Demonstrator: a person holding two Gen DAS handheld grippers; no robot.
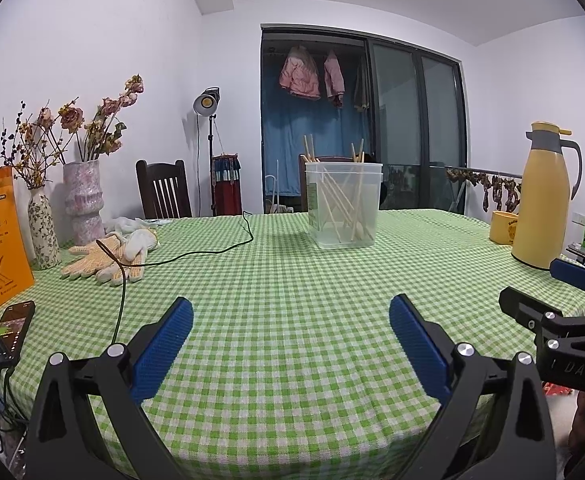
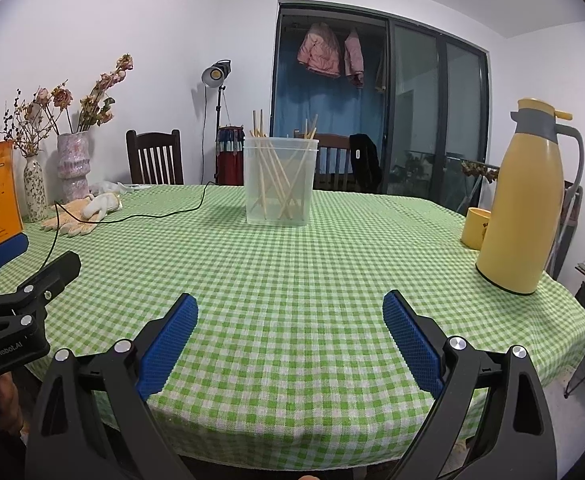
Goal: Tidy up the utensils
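Blue-padded and spread wide with nothing between the pads, the left claw (image 1: pixel 290 320) and the right claw (image 2: pixel 290 316) hang side by side over the near edge of the green-checked tabletop (image 2: pixel 292 272). Well beyond them, toward the far side, the wooden chopsticks (image 1: pixel 342 204) stand leaning at crossed angles inside a clear plastic container (image 1: pixel 342 204). A yellow thermos jug (image 2: pixel 526 196) stands off right, work gloves (image 1: pixel 108 258) lie left.

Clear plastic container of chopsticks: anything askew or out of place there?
The wooden chopsticks lean crisscross at mixed angles inside the clear plastic container, not bundled. The container itself stands upright on the green checked tablecloth. Nothing is spilled or visibly damaged.
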